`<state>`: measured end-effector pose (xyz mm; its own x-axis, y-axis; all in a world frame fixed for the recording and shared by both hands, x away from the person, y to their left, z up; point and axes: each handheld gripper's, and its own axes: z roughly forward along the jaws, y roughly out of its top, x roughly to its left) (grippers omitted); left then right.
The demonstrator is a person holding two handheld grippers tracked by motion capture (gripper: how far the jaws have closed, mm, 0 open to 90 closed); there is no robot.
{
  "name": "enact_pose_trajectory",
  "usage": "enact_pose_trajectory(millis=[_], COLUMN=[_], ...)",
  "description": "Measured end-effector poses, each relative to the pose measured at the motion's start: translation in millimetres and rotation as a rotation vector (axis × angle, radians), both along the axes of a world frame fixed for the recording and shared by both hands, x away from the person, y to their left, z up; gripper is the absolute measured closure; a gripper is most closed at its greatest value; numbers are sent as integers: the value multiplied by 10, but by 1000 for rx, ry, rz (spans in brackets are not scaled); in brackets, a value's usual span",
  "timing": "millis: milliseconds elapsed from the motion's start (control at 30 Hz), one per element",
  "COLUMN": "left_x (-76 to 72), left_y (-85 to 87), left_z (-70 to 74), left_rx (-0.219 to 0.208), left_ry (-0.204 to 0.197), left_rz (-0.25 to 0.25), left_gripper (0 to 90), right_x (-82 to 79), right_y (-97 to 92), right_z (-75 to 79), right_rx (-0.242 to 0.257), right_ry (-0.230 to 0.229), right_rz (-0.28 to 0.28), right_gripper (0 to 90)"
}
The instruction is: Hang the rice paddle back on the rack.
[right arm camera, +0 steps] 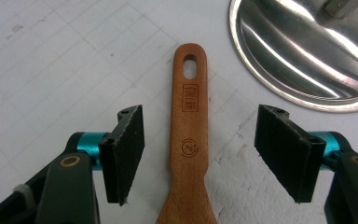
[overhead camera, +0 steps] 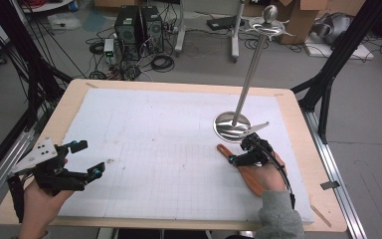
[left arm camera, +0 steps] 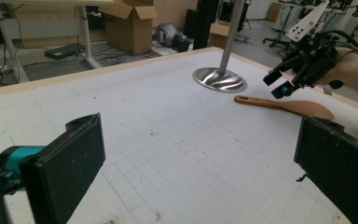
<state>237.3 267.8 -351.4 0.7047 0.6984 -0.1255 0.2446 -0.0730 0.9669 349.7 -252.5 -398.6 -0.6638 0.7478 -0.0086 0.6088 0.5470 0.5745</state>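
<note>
High view, from the left: the left gripper (overhead camera: 90,158) hangs over the near left corner of the table (overhead camera: 179,85), held in a hand (overhead camera: 37,204), with the grey plate on top and its jaws spread wide, nothing between them. Its own camera agrees: in the left gripper view the two black pads (left arm camera: 74,154) stand far apart over the white gridded mat (left arm camera: 168,140), touching nothing, so this claw is released and empty. Further right on the mat lies the wooden spatula (overhead camera: 251,175), handle end pointing toward the middle of the table, blade end nearer the front edge under the right hand (overhead camera: 271,179). The right gripper (overhead camera: 241,152) points down over the handle. In the right gripper view the handle (right arm camera: 189,116) runs up between the jaws, with the hanging hole at the far end and a burnt stamp below it; the left pad (right arm camera: 126,151) and the right pad each stand off from the wood with white mat showing on both sides. This claw is part open, straddling the spatula but not pressing on it. Just beyond the handle tip, to the right, sits the round steel base (overhead camera: 231,125) of a stand whose pole (overhead camera: 251,69) leans up and away.
</note>
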Motion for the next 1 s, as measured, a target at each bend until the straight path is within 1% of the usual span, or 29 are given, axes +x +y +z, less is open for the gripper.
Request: enact_pose_trajectory(millis=[100,133,200,300,367,400,500,600,633,733,767,800,833,967,1000], left_x=[-5,-7,-10,-11,-10,-9,-11,-12,-12,-10,-10,-10,-10,-3,1], left_y=[8,10,13,13,12,9,1,-3,-1,3,3,3,1,4,10], left_z=[1,3,3,2,1,1,7,8,7,2,2,1,0,-11,-17], left_rx=[-3,-2,-2,-1,-1,-3,-4,-5,-3,-3,-3,-3,-2,1,0], left_ry=[-3,-3,-4,-3,-1,-2,-5,-4,-4,-1,0,0,-1,2,3], left_rz=[5,5,6,6,5,4,-1,-2,0,1,1,1,1,4,4], left_gripper=[22,22,22,22,22,22,22,22,22,22,22,22,22,22,22], right_x=[4,12,14,22,27,32,39,37,43,41,44,44,45,51,58], right_y=[16,30,40,60,67,67,70,84,83,89,91,91,98,104,103], right_z=[-12,-28,-36,-60,-74,-87,-99,-108,-114,-120,-129,-129,-139,-148,-156], right_rx=[-2,-12,-16,-27,-29,-41,-54,-61,-61,-67,-76,-76,-75,-82,-88], right_ry=[12,18,23,40,51,59,52,61,57,67,76,76,85,92,93], right_rz=[3,12,10,19,24,28,40,40,46,38,36,36,30,29,30], right_gripper=[333,341,349,383,421,443,450,457,462,468,474,474,483,489,503])
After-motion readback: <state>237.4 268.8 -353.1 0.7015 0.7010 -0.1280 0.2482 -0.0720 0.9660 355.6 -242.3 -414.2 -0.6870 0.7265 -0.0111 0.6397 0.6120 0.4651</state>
